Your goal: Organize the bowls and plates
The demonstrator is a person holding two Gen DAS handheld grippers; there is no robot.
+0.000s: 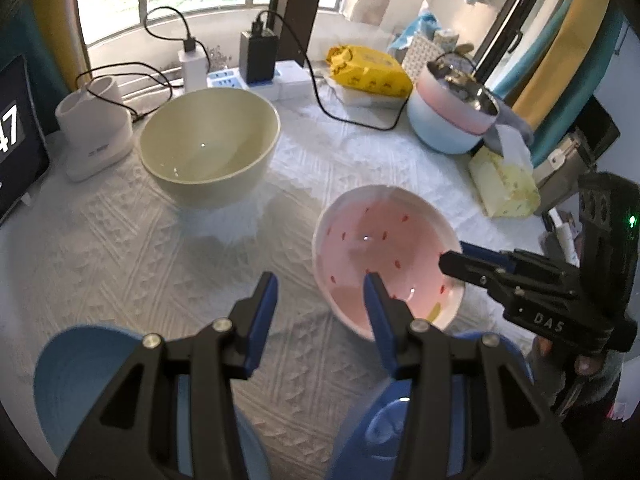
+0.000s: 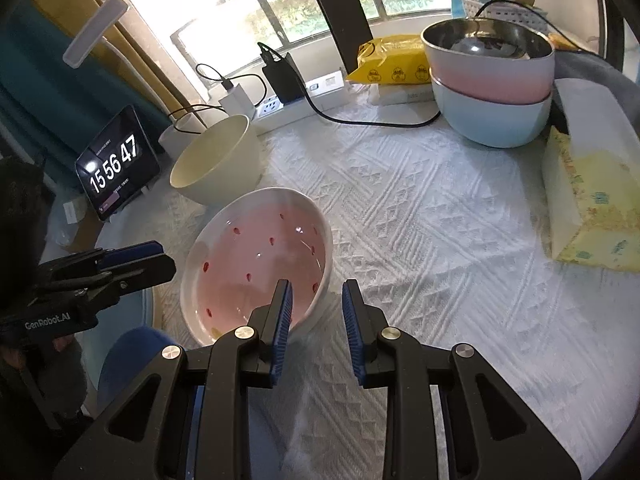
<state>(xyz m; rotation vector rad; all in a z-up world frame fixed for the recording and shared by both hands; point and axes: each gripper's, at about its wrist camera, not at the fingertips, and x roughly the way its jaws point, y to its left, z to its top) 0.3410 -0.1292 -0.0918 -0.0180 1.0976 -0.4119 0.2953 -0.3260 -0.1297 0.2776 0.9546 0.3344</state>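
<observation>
Right wrist view, pink red-flecked bowl, white rim

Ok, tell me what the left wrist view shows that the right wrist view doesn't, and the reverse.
Only the left wrist view shows the two blue dishes at its lower edge, one lower left and one under the left gripper.

Only the right wrist view shows the full clock screen reading 15 56 47 and the white lamp head.

Both show the pink speckled bowl, cream bowl, stacked pink and blue bowls, yellow tissue box and the right gripper, open.
</observation>
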